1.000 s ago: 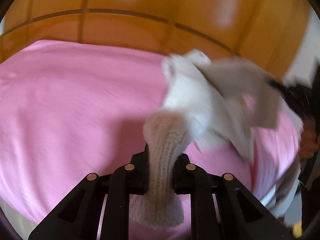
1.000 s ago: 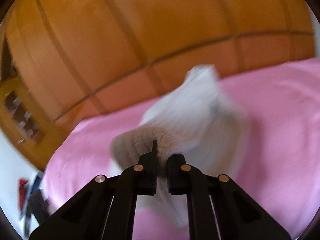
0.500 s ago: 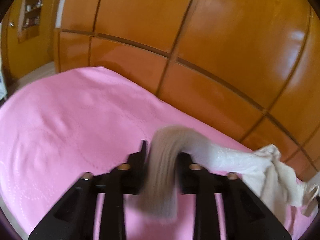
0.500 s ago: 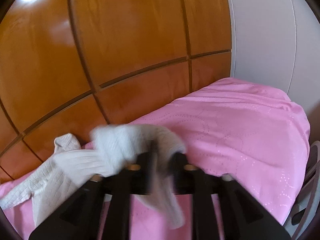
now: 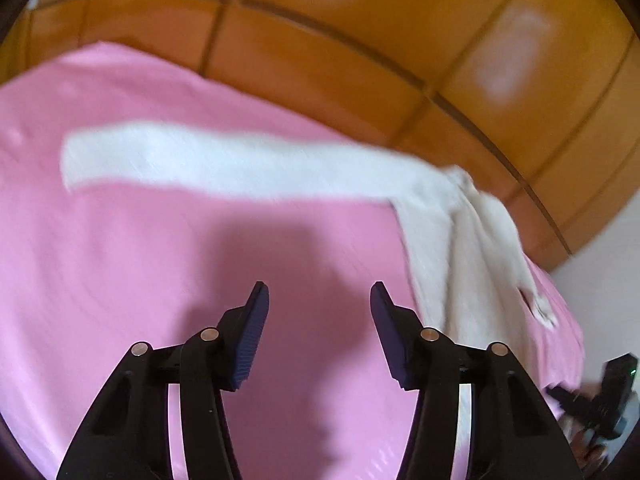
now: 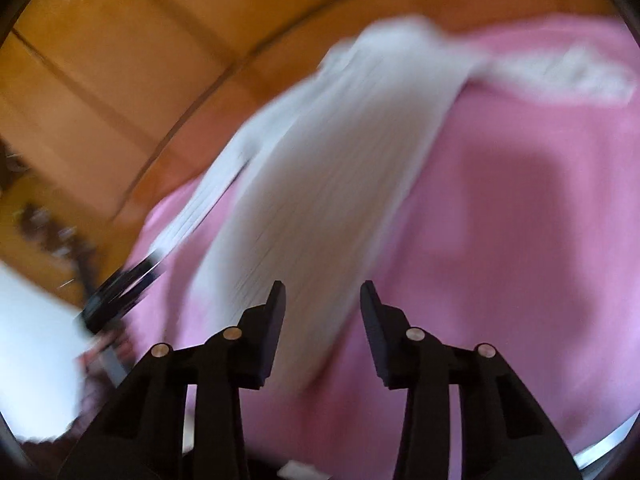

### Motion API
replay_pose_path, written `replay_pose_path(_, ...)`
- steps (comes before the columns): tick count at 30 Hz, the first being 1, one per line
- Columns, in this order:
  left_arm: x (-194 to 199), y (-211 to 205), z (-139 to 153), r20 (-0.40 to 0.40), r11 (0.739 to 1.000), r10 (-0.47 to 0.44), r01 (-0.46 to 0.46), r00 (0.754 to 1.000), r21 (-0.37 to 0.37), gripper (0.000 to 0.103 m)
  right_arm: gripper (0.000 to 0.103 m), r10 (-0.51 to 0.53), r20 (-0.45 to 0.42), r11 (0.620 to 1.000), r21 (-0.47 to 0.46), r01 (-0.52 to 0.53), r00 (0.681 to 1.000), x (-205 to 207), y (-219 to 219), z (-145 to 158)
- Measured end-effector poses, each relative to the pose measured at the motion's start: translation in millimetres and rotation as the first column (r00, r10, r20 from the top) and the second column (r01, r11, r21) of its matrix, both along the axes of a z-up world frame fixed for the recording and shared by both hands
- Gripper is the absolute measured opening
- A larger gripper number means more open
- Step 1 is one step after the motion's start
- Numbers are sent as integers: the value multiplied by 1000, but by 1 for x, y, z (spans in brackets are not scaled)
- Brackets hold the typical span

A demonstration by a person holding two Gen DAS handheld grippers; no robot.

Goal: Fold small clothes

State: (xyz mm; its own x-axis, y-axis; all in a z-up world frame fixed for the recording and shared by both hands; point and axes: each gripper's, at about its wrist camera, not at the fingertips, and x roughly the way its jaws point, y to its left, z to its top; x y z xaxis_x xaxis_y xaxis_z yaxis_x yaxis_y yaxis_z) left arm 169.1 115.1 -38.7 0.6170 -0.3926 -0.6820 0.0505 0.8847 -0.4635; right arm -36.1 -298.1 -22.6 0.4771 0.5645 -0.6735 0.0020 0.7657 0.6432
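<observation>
The bed [image 5: 120, 280] carries a pink cover [image 6: 500, 240]. One white knitted garment [image 5: 240, 160] lies spread directly on it, near the wooden wall panels [image 5: 360, 40].

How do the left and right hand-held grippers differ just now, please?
The left hand-held gripper has only pink bedspread between its jaws; the right hand-held gripper has a leg of the white garment there. The left's jaws stand wider; the right's are closing. Neither grips anything.

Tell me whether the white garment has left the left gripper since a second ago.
Yes. The white garment now lies spread on the pink bedspread, beyond the left gripper.
</observation>
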Motion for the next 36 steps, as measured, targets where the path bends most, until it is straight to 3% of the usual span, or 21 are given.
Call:
replay_pose_path(2, -9, -7, -10, -26, 998, -35, 34, 999, -51, 52, 38, 8, -44, 1000, 15, -8, 999, -7, 11, -13)
replay_pose_path(5, -19, -11, -21, -61, 990, -57, 49, 996, -133, 52, 38, -75, -110, 995, 61, 82, 991, -6, 7, -36)
replay_pose_path(7, -22, -14, -25, -83, 984, -72, 56, 994, -171, 52, 38, -146, -99, 981, 111, 157, 984, -3, 0, -40)
replay_pose_path(10, -27, -21, -34, -120, 969, -106, 76, 987, -235, 52, 39, -195, -50, 975, 101, 199, 980, 14, -1, -36)
replay_pose_path(11, -29, -25, -35, -121, 965, -116, 83, 986, -248, 52, 33, -197, -41, 975, 92, 200, 979, 19, 1, -35)
replay_pose_path(12, -31, -27, -35, -118, 961, -123, 89, 985, -261, 52, 12, -191, -34, 978, 80, 193, 981, 25, 3, -32)
replay_pose_path(13, -33, -29, -35, -118, 954, -133, 95, 984, -283, 52, 7, -175, -27, 981, 75, 177, 984, 31, 8, -27)
replay_pose_path(16, -44, -30, -42, -132, 932, -142, 87, 981, -352, 52, 6, -165, 67, 984, 76, 160, 984, 27, 11, 1)
replay_pose_path(19, -50, -36, -43, -122, 922, -170, 114, 978, -369, 52, 6, -233, 175, 972, 62, 225, 957, 14, -20, 39)
replay_pose_path(21, -54, -44, -43, -113, 906, -206, 146, 972, -397, 52, 6, -300, 218, 952, 5, 306, 929, 6, -45, 54)
replay_pose_path(25, -56, -72, -43, -100, 895, -270, 211, 958, -393, 52, 6, -410, 193, 899, -78, 431, 891, 5, -82, 47)
replay_pose_path(30, -50, -100, -41, -87, 912, -270, 225, 959, -344, 56, 6, -471, 100, 868, -128, 481, 877, 18, -97, 16)
replay_pose_path(31, -46, -101, -41, -87, 912, -261, 217, 961, -347, 52, 6, -468, 94, 869, -135, 477, 879, 17, -98, 12)
replay_pose_path(33, -37, -105, -42, -105, 919, -262, 214, 959, -331, 5, 6, -452, 97, 874, -150, 462, 887, 16, -96, 13)
replay_pose_path(36, -37, -96, -37, -96, 937, -212, 175, 972, -302, 5, 6, -426, 128, 885, -147, 442, 896, 13, -96, 27)
